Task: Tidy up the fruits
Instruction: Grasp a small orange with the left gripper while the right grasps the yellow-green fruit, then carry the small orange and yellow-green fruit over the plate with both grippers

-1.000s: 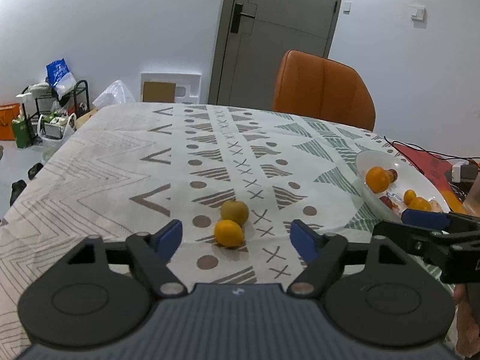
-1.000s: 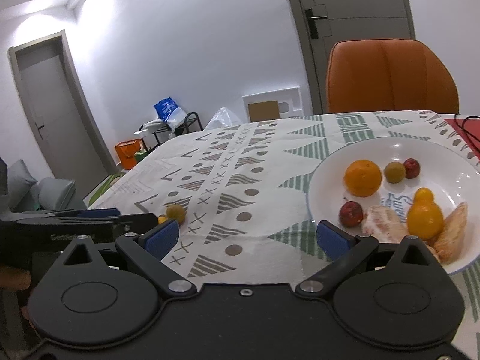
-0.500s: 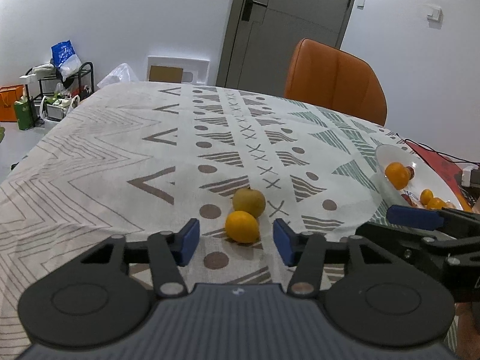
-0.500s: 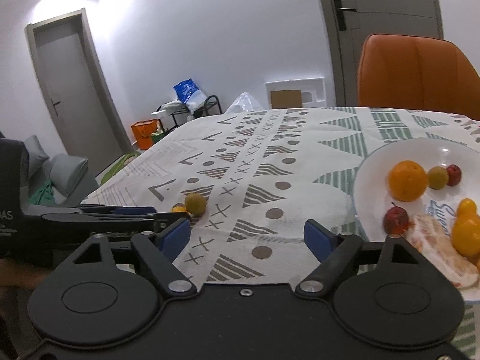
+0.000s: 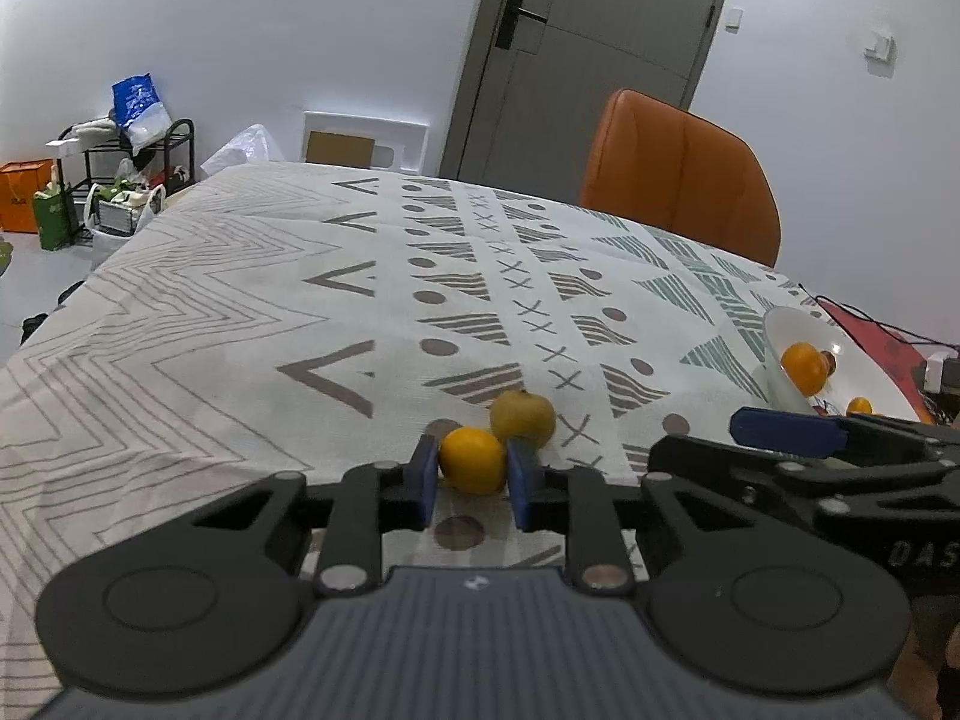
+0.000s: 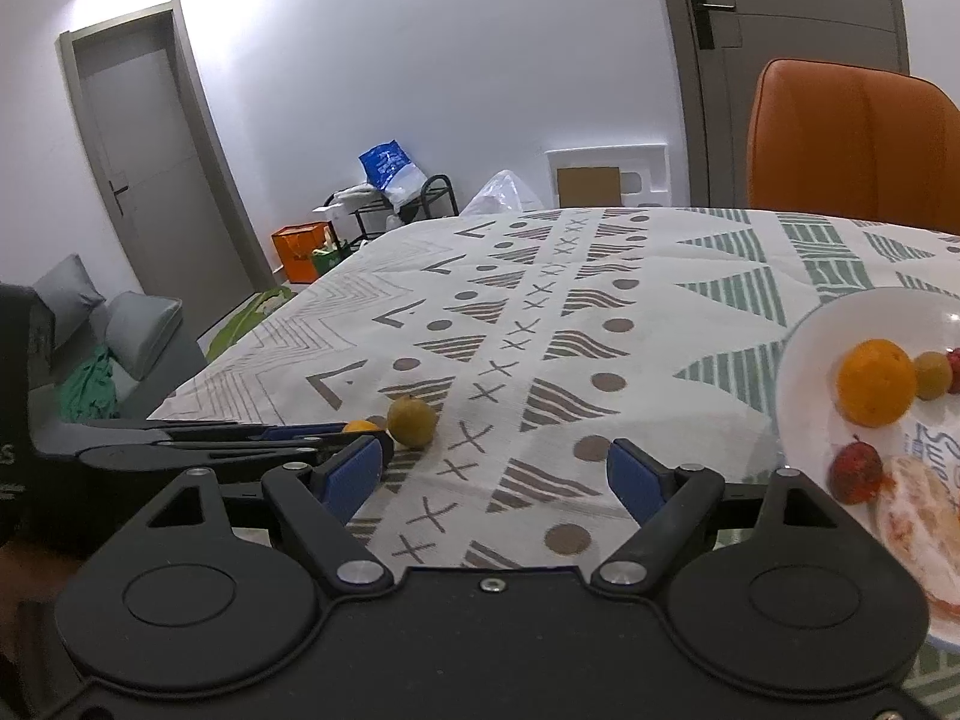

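My left gripper (image 5: 472,471) is shut on a small orange fruit (image 5: 472,459) that rests on the patterned tablecloth. A yellow-green round fruit (image 5: 522,418) lies right behind it, touching or nearly touching. In the right wrist view the yellow-green fruit (image 6: 411,421) shows at left, with the orange fruit (image 6: 362,426) mostly hidden by the left gripper's fingers. My right gripper (image 6: 495,477) is open and empty above the cloth, left of a white plate (image 6: 804,330) holding an orange (image 6: 876,381) and several other fruits.
The white plate (image 5: 786,324) sits at the table's right side, next to a red mat with cables (image 5: 870,330). An orange chair (image 5: 678,174) stands behind the table. A door, shelf rack and bags stand along the far wall.
My left gripper has moved forward and its jaws have closed from wide open onto the orange fruit. The right gripper has shifted left, so the plate now sits further right in its view.
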`<control>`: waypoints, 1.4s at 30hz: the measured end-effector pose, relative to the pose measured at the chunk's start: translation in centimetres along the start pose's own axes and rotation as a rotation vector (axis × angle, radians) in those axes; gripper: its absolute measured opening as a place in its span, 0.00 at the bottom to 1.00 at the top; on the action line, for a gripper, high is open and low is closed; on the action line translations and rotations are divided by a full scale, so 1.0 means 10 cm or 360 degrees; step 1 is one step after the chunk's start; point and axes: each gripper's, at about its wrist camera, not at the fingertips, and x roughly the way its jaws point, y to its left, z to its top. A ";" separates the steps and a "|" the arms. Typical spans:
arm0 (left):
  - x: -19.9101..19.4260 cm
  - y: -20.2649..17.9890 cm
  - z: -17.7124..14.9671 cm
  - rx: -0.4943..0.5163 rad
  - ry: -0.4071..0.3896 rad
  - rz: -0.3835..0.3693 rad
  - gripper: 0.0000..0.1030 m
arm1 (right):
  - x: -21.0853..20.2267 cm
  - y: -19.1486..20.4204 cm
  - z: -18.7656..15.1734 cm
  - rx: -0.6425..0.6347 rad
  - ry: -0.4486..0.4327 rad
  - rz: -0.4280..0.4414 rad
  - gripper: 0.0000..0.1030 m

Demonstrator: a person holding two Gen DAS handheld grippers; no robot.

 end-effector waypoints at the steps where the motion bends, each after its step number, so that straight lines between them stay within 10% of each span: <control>1: -0.01 0.02 0.00 -0.0005 -0.0004 0.0004 0.22 | 0.02 0.01 0.01 -0.0002 0.0002 0.0002 0.77; 24: -0.18 0.40 0.03 -0.0107 -0.0057 0.0105 0.22 | 0.50 0.40 0.14 -0.0142 0.0080 0.0031 0.46; 28: -0.19 0.40 0.03 -0.0107 -0.0060 0.0102 0.22 | 0.58 0.42 0.14 -0.0153 0.0115 0.0040 0.23; 42: -0.17 0.04 0.09 -0.0023 -0.0078 0.0004 0.22 | 0.17 0.18 0.12 -0.0086 0.0015 -0.0034 0.22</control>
